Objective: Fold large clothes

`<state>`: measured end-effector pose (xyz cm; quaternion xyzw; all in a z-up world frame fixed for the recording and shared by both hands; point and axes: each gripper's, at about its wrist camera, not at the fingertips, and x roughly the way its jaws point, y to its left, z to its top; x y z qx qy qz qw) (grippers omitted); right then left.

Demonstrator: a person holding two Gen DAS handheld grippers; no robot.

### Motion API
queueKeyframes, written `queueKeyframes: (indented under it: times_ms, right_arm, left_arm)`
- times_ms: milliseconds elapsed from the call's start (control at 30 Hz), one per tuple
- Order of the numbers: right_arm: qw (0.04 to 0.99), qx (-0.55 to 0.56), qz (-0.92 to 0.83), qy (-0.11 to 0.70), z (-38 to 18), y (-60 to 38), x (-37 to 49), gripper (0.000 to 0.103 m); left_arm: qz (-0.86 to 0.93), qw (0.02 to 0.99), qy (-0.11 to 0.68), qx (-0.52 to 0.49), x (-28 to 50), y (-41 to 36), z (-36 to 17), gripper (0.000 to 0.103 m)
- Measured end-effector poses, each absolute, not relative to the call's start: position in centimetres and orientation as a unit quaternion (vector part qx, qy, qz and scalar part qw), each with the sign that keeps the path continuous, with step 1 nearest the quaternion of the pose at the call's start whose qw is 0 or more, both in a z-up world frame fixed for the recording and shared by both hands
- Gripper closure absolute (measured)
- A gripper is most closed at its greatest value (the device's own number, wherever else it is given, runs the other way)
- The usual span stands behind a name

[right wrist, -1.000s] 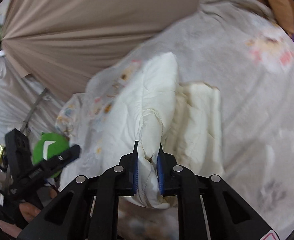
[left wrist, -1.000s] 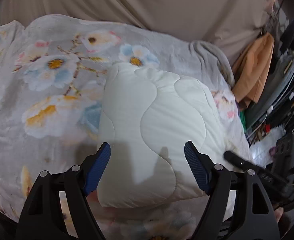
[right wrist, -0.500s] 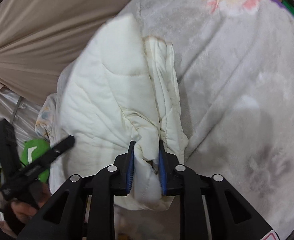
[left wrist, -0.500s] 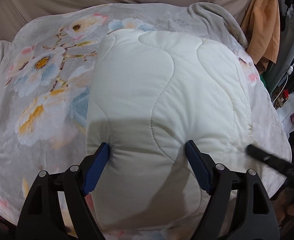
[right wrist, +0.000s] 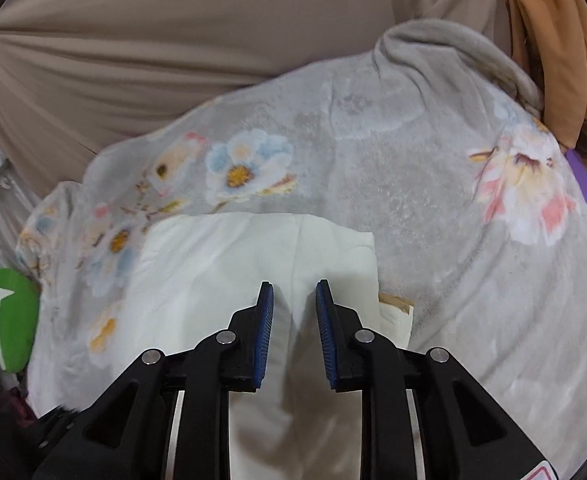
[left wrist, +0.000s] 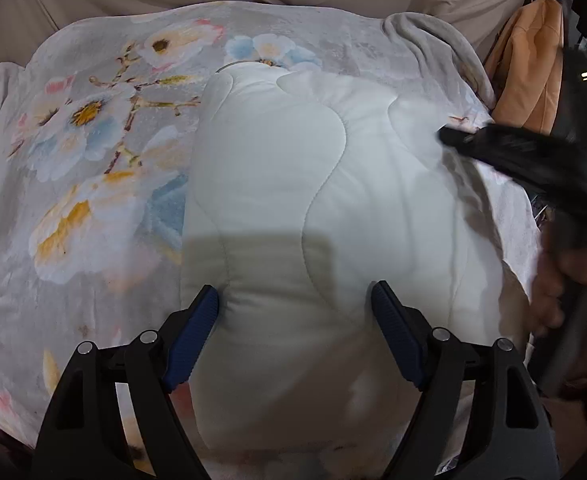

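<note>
The floral blanket (left wrist: 93, 168) covers the bed across the whole frame, and my white quilted garment (left wrist: 317, 208) lies on it as a folded bundle in the centre of the left view, its long axis running from the bottom edge up toward the top. In the right view the garment (right wrist: 229, 256) sits in the lower middle, directly ahead of and under my right tool (right wrist: 292, 336). My left tool (left wrist: 295, 336) is spread wide, its blue pads straddling the near end of the bundle on either flank; I cannot tell whether they press the padding or only bracket it. My right tool's jaws have just been closing a little after easing apart, and now stand narrowly parted with a gap showing between the pads: white fabric lies below them but nothing is pinched. That is the change from a second ago, when the right tool gripped a raised fold of the garment; that fold is now laid down flat. The left view has also closed in on the bundle. In the left view my right tool (left wrist: 493, 148) shows as a dark blur at the right edge, over the bundle's far right side. I judge the left tool nearer for any pressing or squaring.
</note>
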<state>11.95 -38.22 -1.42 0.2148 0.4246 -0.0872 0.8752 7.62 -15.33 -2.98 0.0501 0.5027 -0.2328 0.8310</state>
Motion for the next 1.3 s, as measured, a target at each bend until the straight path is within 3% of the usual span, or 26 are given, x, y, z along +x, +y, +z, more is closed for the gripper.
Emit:
queueKeyframes:
  times_ms: [167, 333, 567, 667, 900, 1133, 1300]
  right_arm:
    - [0.865, 0.202, -0.093, 0.450, -6.6, -38.5, 12.8, 0.088]
    - [0.862, 0.217, -0.086, 0.450, -7.7, -39.0, 12.8, 0.088]
    - [0.885, 0.211, -0.066, 0.409, 1.6, -37.7, 6.1, 0.084]
    - [0.871, 0.237, -0.050, 0.428, 2.7, -36.4, 1.2, 0.083]
    - [0.815, 0.252, -0.103, 0.512, -6.2, -34.2, -1.9, 0.083]
    - [0.828, 0.247, -0.128, 0.487, -2.5, -33.8, -3.0, 0.082]
    - [0.814, 0.202, -0.137, 0.527, -7.5, -32.7, -1.2, 0.078]
  left_arm:
    - [-0.233, 0.830, 0.505, 0.036, 7.4, -14.3, -2.4, 0.026]
    - [-0.227, 0.832, 0.505, 0.039, 7.5, -13.9, -2.0, 0.027]
    - [-0.236, 0.817, 0.525, 0.041, 8.3, -14.1, -2.9, 0.027]
    - [-0.244, 0.814, 0.526, 0.048, 8.3, -14.4, -3.0, 0.027]
    - [-0.254, 0.805, 0.533, 0.063, 8.5, -15.1, -3.6, 0.021]
    - [-0.257, 0.805, 0.529, 0.079, 8.4, -15.1, -3.5, 0.021]
    - [-0.268, 0.797, 0.535, 0.084, 8.2, -15.0, -3.9, 0.017]
